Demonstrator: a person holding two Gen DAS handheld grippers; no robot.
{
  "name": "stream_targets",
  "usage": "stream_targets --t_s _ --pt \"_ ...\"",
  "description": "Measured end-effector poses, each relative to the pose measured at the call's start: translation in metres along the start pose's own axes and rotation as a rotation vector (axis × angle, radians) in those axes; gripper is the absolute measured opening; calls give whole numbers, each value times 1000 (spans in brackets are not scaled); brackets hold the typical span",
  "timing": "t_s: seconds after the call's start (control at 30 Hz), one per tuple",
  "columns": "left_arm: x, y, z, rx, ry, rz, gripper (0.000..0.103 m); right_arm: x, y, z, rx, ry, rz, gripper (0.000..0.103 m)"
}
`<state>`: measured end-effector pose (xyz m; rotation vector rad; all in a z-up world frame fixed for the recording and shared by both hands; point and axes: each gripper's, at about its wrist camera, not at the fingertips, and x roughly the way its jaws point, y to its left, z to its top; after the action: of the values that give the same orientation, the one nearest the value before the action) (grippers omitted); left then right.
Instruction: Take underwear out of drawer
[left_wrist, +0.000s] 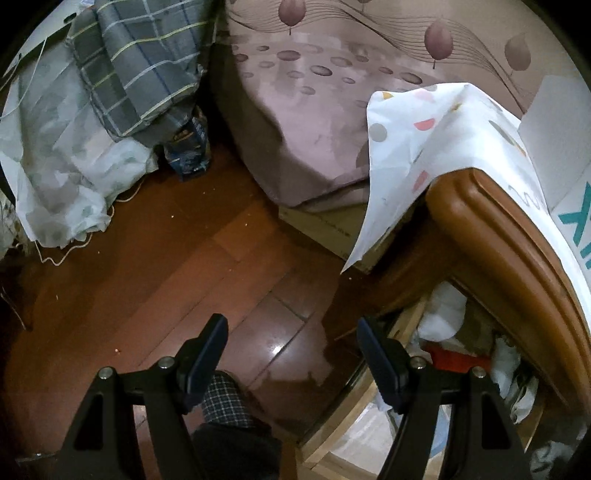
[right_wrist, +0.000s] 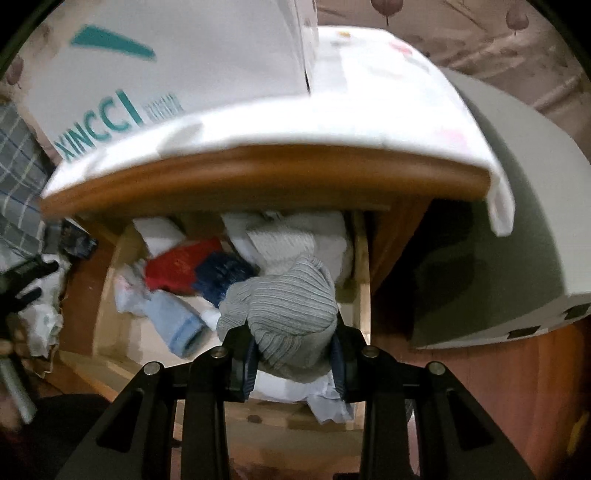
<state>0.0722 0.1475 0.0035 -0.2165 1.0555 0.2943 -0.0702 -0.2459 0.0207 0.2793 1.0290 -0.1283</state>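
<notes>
Grey ribbed underwear (right_wrist: 291, 317), soft knit with fine stripes, bunched into a rounded lump, is clamped between the dark blue pads of the right gripper (right_wrist: 293, 363). It hangs over the open drawer (right_wrist: 364, 266), just above the pile inside. The drawer is pale raw wood, boxy, with thin side walls. Inside it: a red packet (right_wrist: 173, 267), a dark blue folded cloth (right_wrist: 221, 275), a light blue roll (right_wrist: 177, 325), white knit pieces (right_wrist: 295, 240), and crumpled white plastic. Above it is a glossy brown wooden top edge (right_wrist: 258, 177), rounded, covered by a white sheet with pastel dots (left_wrist: 417, 147). A white box with teal lettering (right_wrist: 110, 107) sits on the sheet.

The right gripper points steeply down into the drawer; its black arms angle in toward the bundle.

The left gripper (left_wrist: 291, 354) also tilts down, jaws apart with nothing between them, over shiny reddish-brown floorboards (left_wrist: 166, 280) just left of the drawer. A checked slipper (left_wrist: 225, 402) shows below it. Beyond are a mauve bed cover with oval prints (left_wrist: 314, 122) and a grey plaid cloth (left_wrist: 140, 62).
</notes>
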Motion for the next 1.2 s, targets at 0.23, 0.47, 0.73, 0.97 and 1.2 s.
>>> stream_targets --t_s 0.23,0.47,0.73,0.97,1.2 --pt "-2 -1 2 16 -4 8 74 -57 20 27 -80 -88 2 30" --pt "1 18 5 -69 9 41 74 -131 39 80 -121 -241 22 30" --pt "6 27 6 -95 36 80 74 -153 60 165 -123 -348 -15 30" --pt "5 23 7 -63 25 86 74 -98 63 207 -98 -259 -73 30" --pt "-4 18 8 -26 -25 101 74 -45 63 218 -104 -154 -111 31"
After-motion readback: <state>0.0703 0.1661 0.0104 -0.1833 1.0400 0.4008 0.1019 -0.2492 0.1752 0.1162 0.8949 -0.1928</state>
